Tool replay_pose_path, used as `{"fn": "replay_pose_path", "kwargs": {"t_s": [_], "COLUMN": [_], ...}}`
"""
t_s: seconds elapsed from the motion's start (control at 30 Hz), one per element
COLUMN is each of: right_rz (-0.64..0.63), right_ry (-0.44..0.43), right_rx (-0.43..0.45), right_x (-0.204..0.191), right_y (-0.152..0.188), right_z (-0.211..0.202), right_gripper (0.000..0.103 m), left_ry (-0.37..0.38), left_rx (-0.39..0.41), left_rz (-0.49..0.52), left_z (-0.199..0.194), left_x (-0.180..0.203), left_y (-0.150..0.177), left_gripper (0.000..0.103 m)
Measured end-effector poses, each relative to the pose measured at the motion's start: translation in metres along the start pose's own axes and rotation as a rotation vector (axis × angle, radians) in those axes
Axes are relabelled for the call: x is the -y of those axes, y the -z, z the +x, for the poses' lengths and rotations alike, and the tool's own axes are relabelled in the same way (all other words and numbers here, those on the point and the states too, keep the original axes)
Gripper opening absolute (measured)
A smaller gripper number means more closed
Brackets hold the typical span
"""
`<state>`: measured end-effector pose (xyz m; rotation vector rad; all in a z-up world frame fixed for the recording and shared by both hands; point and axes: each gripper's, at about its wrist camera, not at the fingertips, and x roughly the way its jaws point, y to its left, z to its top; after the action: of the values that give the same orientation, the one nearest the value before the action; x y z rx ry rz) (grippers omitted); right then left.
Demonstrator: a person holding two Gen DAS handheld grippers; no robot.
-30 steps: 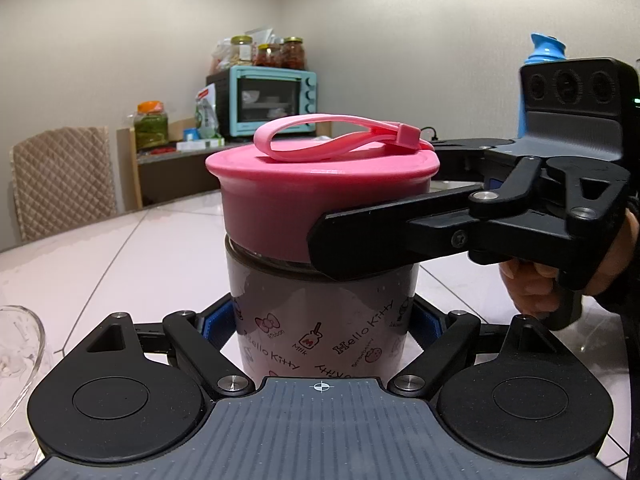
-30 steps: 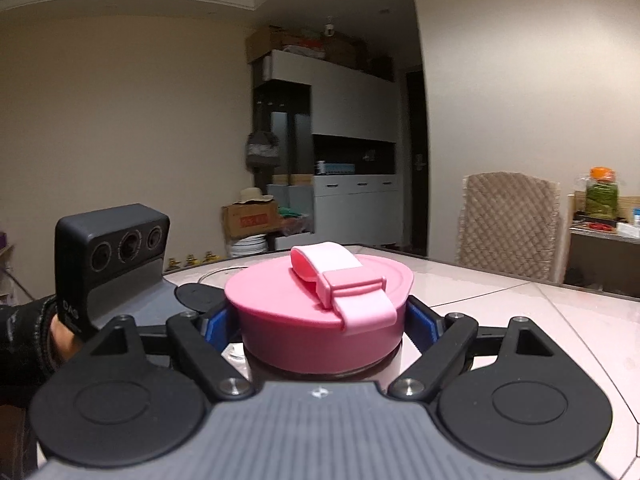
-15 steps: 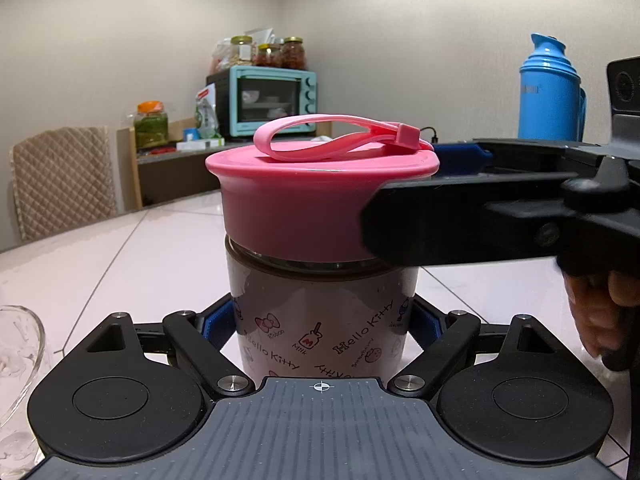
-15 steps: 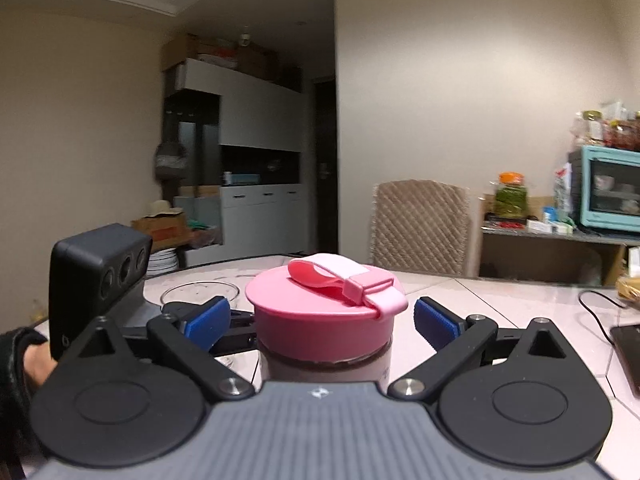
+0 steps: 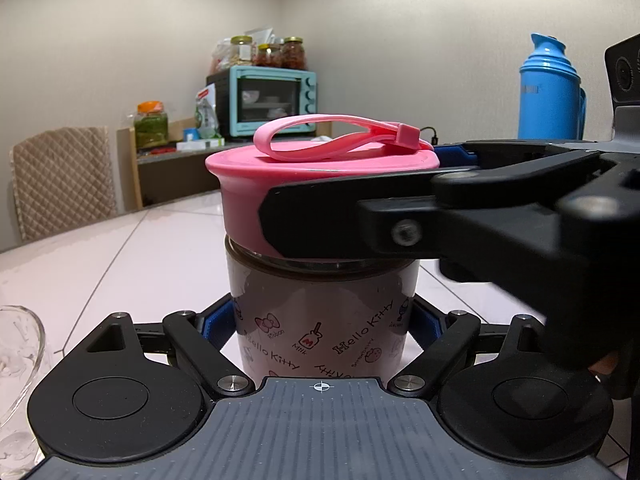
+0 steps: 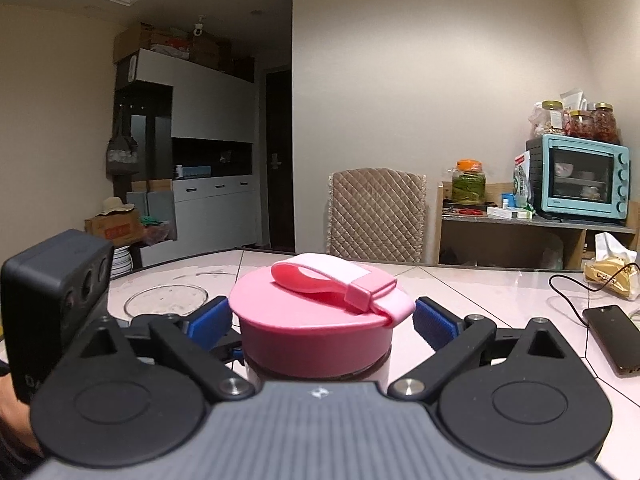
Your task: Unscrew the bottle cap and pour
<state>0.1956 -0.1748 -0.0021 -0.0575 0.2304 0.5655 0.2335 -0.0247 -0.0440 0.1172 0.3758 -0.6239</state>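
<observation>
A Hello Kitty bottle (image 5: pixel 320 320) stands upright on the white table with a wide pink cap (image 5: pixel 256 184) and a pink strap loop on top. My left gripper (image 5: pixel 322 326) is shut on the bottle body low down. My right gripper (image 6: pixel 322 318) sits around the pink cap (image 6: pixel 316 332) at cap height, its blue pads (image 6: pixel 434 322) a little apart from the cap on both sides, so it is open. In the left wrist view the right gripper's black finger (image 5: pixel 360 216) crosses in front of the cap.
A glass bowl (image 6: pixel 166 300) stands on the table beyond the bottle, and its rim shows at the left (image 5: pixel 18 356). A phone (image 6: pixel 610 338) with cable lies at the right. A blue thermos (image 5: pixel 550 92) stands behind. A chair (image 6: pixel 376 212) and a shelf with oven (image 6: pixel 580 184) lie beyond.
My right gripper has let go of the cap and swung around it to a new angle, its jaws now apart. The left gripper and bottle have stayed still.
</observation>
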Motion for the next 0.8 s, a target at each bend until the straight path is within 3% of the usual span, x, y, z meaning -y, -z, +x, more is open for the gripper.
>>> {"fn": "replay_pose_path", "kwargs": {"t_s": [0.17, 0.37, 0.47, 0.63, 0.7, 0.8], "right_rz": [0.014, 0.013, -0.008, -0.061, -0.08, -0.09], "right_ry": [-0.004, -0.009, -0.057, -0.235, -0.358, -0.47], "right_rx": [-0.009, -0.001, 0.012, 0.031, 0.026, 0.021], "right_x": [-0.001, 0.0, 0.008, 0.039, 0.059, 0.077], "right_y": [0.003, 0.006, 0.009, 0.011, 0.009, 0.007], "right_z": [0.001, 0.001, 0.0, 0.002, 0.007, 0.011], "right_gripper": [0.086, 0.085, 0.085, 0.085, 0.085, 0.085], "left_ry": [0.0, 0.0, 0.0, 0.002, 0.002, 0.002], "left_rx": [0.0, 0.0, 0.0, 0.001, 0.001, 0.001], "left_rz": [0.0, 0.0, 0.0, -0.001, -0.002, -0.002], "left_z": [0.0, 0.0, 0.0, 0.001, 0.001, 0.0], "left_x": [0.0, 0.0, 0.001, 0.001, 0.0, 0.002], "left_y": [0.0, 0.0, 0.0, 0.0, 0.0, 0.0], "left_gripper": [0.09, 0.09, 0.09, 0.09, 0.09, 0.09]}}
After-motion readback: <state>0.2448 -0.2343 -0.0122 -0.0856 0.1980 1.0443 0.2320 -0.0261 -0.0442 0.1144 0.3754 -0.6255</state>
